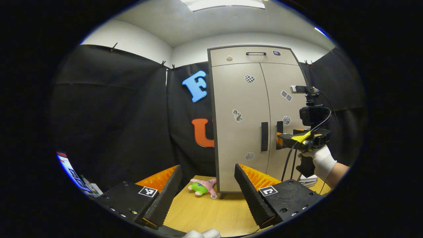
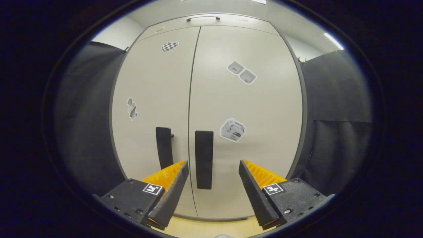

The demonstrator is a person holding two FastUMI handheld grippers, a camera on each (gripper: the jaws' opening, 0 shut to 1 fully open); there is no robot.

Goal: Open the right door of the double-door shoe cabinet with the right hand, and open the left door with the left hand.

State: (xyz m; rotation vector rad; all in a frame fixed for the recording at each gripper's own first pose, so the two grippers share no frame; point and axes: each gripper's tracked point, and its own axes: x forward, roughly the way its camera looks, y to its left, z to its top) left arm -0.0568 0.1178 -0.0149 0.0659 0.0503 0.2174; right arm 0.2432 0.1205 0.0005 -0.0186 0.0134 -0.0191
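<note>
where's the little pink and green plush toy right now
In the left gripper view, the plush toy lies on the wooden table, just left of the cabinet base.

Black cloth booth wall (image 1: 109, 109): hung on three sides, clipped along its top edge, creased in places. White painted room wall (image 1: 132, 41): showing above the cloth, meeting in a corner at the rear left. Pale ceiling (image 1: 211, 23): carries a bright rectangular light panel (image 1: 224, 3) at the top and a second strip light (image 1: 320, 31) to the right. Light wooden worktop (image 1: 205, 211): smooth, pale yellow grain, running up to the cloth at the back.
</note>
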